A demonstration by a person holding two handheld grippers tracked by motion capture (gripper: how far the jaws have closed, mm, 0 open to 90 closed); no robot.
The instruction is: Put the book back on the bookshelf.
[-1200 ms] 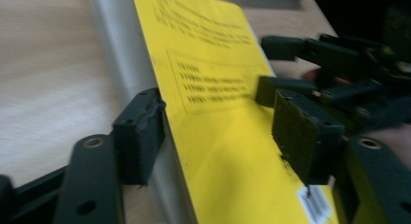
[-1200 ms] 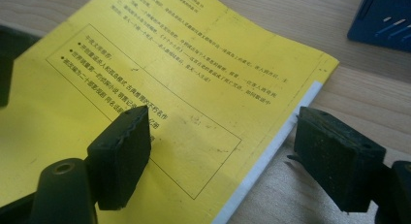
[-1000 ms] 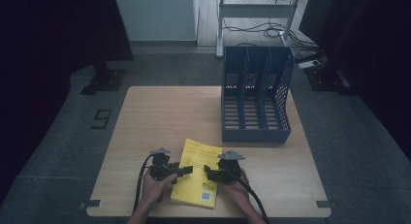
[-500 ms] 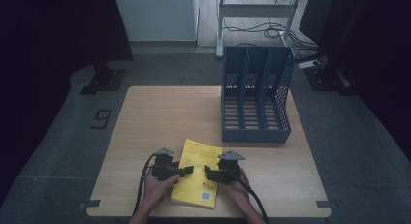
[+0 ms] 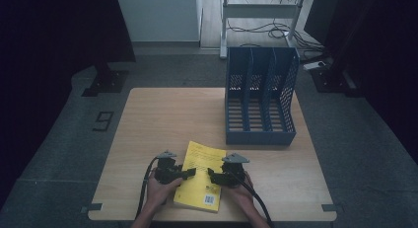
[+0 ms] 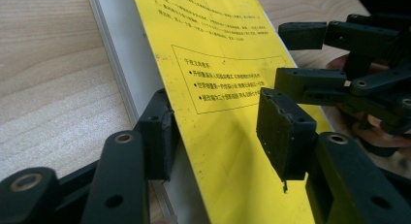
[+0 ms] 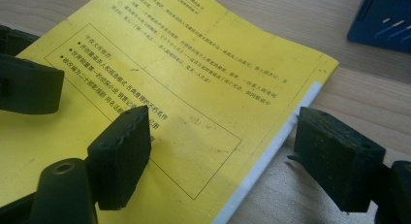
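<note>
Two grippers sit at the near edge of the table (image 5: pixel 148 119), one on each side of a yellow book (image 5: pixel 199 176) that lies flat on the wood. The left gripper (image 5: pixel 190 172) straddles the book's left edge: in the left gripper view one jaw sits against the white page block at the side, the other hangs above the yellow cover (image 6: pixel 228 136), and a gap shows between that pad and the cover. Its jaws have just been closing, with the book's edge between them, but they do not yet pinch it. The right gripper (image 5: pixel 211 174) is about half open over the book's right edge; in the right gripper view one pad stands over the cover (image 7: pixel 160 78) and the other over bare wood beyond the page edge, neither pressing on anything.

Black print runs across the cover, with a boxed block of bulleted lines in East Asian characters, too small for me to read. A barcode sits at the near corner of the cover in the high view.

Farther back on the right stands a blue file rack (image 5: pixel 260 97) with three slots, well apart from the book.
</note>
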